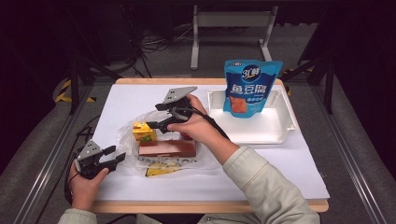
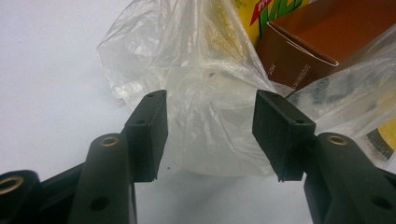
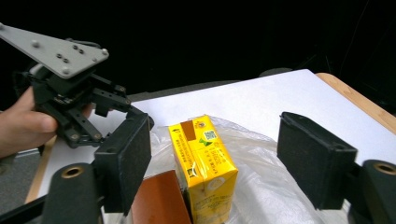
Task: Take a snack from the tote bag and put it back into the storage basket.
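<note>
Here we are at the white table (image 1: 289, 163), and the action sits around a crumpled clear plastic bag (image 1: 135, 126) lying left of centre. On and in it: a yellow juice carton (image 1: 143, 131) standing upright, and a brown box (image 1: 167, 148) lying flat, touching the carton's right side at about its 4 o'clock.

The right gripper (image 1: 154, 124) reaches in from the right, arm crossing the table, its tips just at the carton's 2 o'clock. In the right gripper view its jaws stand wide apart, the carton (image 3: 203, 172) upright between them and a little ahead, neither pad touching it. Nothing gripped there.

The left gripper (image 1: 114, 156) waits at 8 o'clock from the carton, near the table's front-left corner, pointing right toward the bag. Its own view shows the jaws spread wide with the bag's bunched edge (image 2: 205, 107) just ahead of them and in line with the gap; pads clear of the plastic, holding nothing. The brown box (image 2: 322, 42) shows beyond, at 1 o'clock in that view.

Over at 2 o'clock on the table, a white tray (image 1: 280, 126) holds a blue snack pouch (image 1: 250, 86) standing upright against its back.
</note>
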Motion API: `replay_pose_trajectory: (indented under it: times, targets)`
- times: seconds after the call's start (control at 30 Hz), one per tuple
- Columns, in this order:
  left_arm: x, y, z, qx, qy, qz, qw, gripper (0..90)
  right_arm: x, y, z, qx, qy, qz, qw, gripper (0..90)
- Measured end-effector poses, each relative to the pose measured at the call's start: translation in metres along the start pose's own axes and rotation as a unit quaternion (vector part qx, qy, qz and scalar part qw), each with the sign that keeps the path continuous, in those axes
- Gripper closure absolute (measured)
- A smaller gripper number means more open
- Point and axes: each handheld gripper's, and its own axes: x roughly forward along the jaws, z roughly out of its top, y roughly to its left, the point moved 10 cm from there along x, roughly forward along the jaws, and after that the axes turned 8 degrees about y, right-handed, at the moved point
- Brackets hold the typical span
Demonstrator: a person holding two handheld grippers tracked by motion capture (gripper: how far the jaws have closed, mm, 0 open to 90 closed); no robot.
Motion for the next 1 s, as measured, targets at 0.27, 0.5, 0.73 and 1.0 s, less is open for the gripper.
replay_pose_trajectory:
  times: [0.27,0.5,0.73,1.0]
  targets:
    - [0.000,0.001,0.000,0.000,0.002,-0.002,1.0000,46.0,0.017,-0.001,-0.002,0.002,0.010,0.000,0.9999,25.3]
    - [0.001,0.001,0.001,-0.001,0.000,0.000,1.0000,46.0,0.031,-0.003,-0.008,0.003,0.021,0.002,0.9998,25.2]
    - [0.001,0.001,0.001,0.000,0.000,0.000,1.0000,46.0,0.045,-0.005,-0.015,0.004,0.034,0.004,0.9994,24.1]
    - [0.001,0.001,0.001,-0.001,0.001,0.000,1.0000,46.0,0.058,-0.007,-0.023,0.012,0.049,0.008,0.9987,22.5]
